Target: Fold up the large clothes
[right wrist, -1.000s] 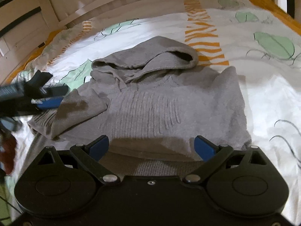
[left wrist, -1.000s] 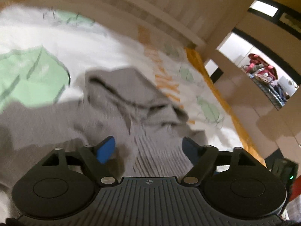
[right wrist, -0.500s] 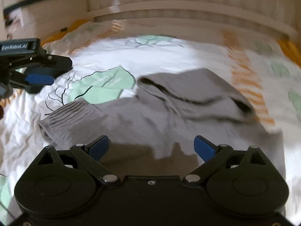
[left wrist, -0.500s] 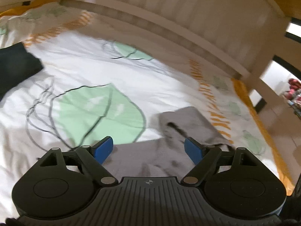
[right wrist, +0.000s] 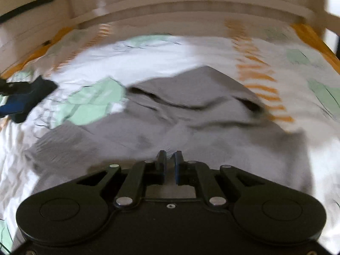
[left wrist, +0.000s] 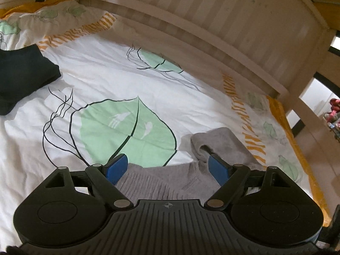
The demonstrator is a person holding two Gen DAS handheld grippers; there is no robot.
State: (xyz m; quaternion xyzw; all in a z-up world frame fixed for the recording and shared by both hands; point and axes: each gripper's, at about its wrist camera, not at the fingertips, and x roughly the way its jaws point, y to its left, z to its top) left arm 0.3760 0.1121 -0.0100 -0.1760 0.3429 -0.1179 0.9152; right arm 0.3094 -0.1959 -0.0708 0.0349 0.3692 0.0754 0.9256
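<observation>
Lying spread across the leaf-printed duvet [left wrist: 127, 80], the grey hooded sweater [right wrist: 191, 114] has its hood pointing toward the slatted white bed rail [left wrist: 233, 21] and its body running back toward the two cameras. The right gripper [right wrist: 170, 163] sits over the sweater's lower part with its blue-padded fingers drawn nearly together, only a narrow slit between them; whether any knit is pinched in that slit cannot be told (the view is blurred). The left gripper [left wrist: 167, 165] is spread wide, holding nothing, with the ribbed edge of the sweater lying between and below its fingers and the hood just beyond the right-hand one. Well apart from the sweater, a dark folded garment [left wrist: 23, 72] rests on the duvet at the far left.
</observation>
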